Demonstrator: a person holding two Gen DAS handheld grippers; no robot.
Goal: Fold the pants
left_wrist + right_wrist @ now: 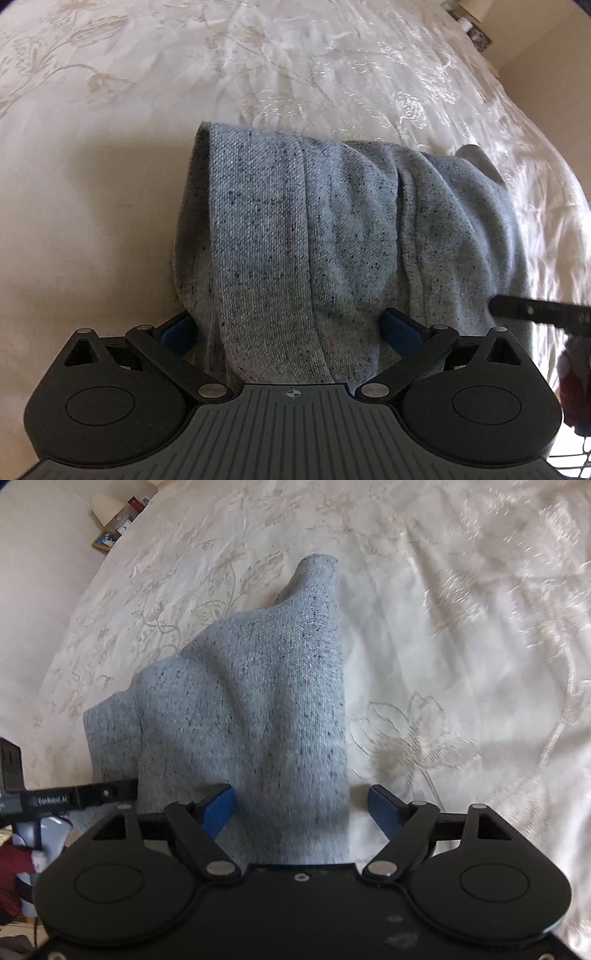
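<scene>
The grey speckled pants (314,236) lie bunched on the cream bedspread (92,221). In the left wrist view my left gripper (290,326) is open, its blue fingers (177,330) wide apart on either side of a fold of the fabric that runs back toward the camera. In the right wrist view the pants (258,709) rise in a peaked ridge away from me. My right gripper (301,806) is open too, with cloth between its blue fingers (221,806) but not pinched. The other gripper's black bar shows at the edge of each view.
The embroidered bedspread (461,664) spreads all around the pants. A bedside shelf with a lamp (107,507), a small framed picture (107,541) and small items stands at the bed's far edge by a wall. A red sleeve (14,867) shows at the lower left.
</scene>
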